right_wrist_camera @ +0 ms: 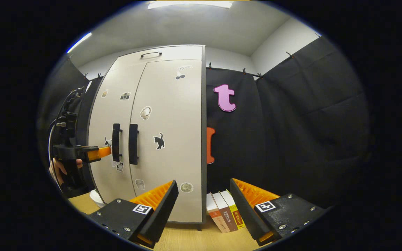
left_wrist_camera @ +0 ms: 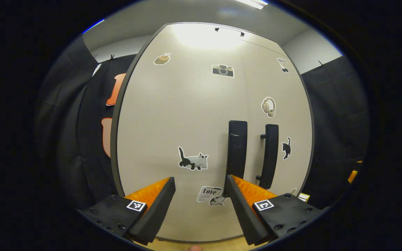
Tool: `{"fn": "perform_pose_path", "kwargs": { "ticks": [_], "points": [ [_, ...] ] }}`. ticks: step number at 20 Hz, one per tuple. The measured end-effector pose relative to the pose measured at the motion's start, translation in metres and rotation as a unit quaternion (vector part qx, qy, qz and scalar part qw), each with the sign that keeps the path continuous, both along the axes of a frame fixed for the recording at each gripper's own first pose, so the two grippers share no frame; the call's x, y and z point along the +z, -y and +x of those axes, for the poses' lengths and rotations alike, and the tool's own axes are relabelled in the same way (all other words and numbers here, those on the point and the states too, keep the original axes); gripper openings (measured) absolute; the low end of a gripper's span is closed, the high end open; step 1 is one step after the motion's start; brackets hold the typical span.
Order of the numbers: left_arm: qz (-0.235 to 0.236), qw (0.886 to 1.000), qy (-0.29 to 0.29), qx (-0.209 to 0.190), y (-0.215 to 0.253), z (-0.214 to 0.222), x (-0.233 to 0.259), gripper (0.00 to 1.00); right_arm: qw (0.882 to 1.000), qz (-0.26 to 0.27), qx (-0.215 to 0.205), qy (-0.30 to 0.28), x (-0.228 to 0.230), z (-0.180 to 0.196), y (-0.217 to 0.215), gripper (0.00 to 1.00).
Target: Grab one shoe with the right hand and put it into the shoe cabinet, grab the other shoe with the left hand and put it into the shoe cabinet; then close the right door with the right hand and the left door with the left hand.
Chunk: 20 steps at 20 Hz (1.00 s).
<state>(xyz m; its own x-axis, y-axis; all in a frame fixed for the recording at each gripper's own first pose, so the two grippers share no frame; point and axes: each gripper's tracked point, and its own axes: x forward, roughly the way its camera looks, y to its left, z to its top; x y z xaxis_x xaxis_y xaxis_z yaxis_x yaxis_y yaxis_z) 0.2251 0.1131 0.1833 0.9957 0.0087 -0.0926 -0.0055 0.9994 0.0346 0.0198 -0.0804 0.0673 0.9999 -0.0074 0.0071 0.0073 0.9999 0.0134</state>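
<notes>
**Hand-held grippers parted at a closed shoe cabinet**

Your left hand-held gripper [left_wrist_camera: 201, 195] faces the shoe cabinet [left_wrist_camera: 187, 115] from close in, its fingers apart with nothing between them. Both doors are shut. The left door [left_wrist_camera: 173, 132] lies straight ahead of it, and the left door's handle [left_wrist_camera: 237, 150] stands just above its right finger; the right door's handle [left_wrist_camera: 270, 155] sits just beyond.

Your right hand-held gripper [right_wrist_camera: 204, 198] hangs farther back, fingers likewise spread and empty. From there the cabinet is ahead and to its left, the right door [right_wrist_camera: 169, 139] nearest. A row of books [right_wrist_camera: 223, 211] stands upright on the desk [right_wrist_camera: 187, 238] between its fingers, beside the cabinet. Off to its far left, your hand [right_wrist_camera: 59, 170] holds the other gripper up to the left door.
</notes>
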Motion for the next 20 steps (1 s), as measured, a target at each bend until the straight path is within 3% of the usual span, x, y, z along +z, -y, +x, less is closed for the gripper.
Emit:
{"fn": "perform_pose_path", "kwargs": {
  "ticks": [6, 10, 20],
  "points": [
    [-0.006, 1.000, 0.017, -0.005, 0.005, -0.054, 0.015, 0.96, 1.000, 0.009, 0.029, 0.001, -0.001, -0.005, -0.023, 0.92],
    [0.016, 0.999, 0.033, 0.012, -0.003, -0.104, 0.024, 0.99, 0.999, 0.018, 0.050, -0.001, -0.004, -0.014, -0.039, 0.92],
    [0.011, 0.999, 0.034, 0.021, -0.004, -0.190, -0.002, 0.96, 0.996, 0.023, 0.086, -0.008, -0.019, -0.042, -0.077, 0.92]
  ]
}}
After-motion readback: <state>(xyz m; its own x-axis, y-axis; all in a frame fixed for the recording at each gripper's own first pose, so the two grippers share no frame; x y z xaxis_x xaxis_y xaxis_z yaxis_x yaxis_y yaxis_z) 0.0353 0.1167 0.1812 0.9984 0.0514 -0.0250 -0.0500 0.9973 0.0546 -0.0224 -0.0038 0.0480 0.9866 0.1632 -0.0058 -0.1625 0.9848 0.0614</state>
